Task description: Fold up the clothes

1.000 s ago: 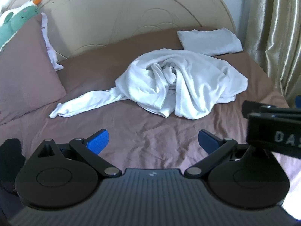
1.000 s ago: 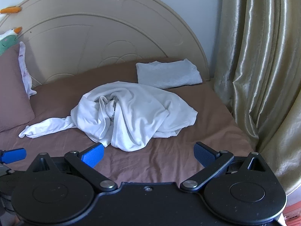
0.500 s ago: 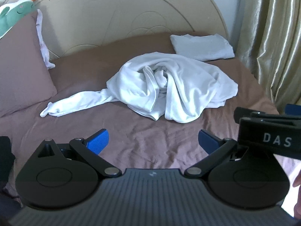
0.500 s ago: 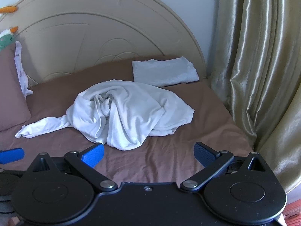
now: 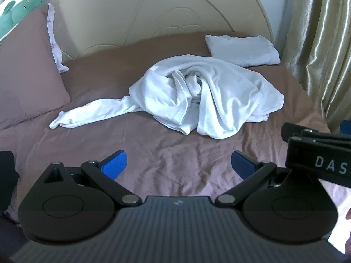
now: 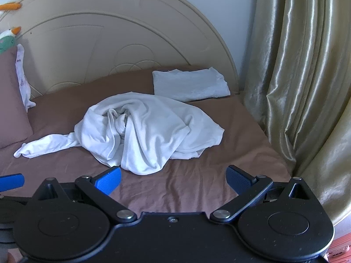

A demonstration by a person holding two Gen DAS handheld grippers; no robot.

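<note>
Covering brown bed (image 5: 175, 164): crumpled white garment (image 5: 204, 100).

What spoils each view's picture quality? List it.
Left wrist: fisheye bends the headboard; white shirt slightly soft and bluish; glare on the curtain. Right wrist: sharper shirt, bright streaks on the curtain, dark corners.
</note>
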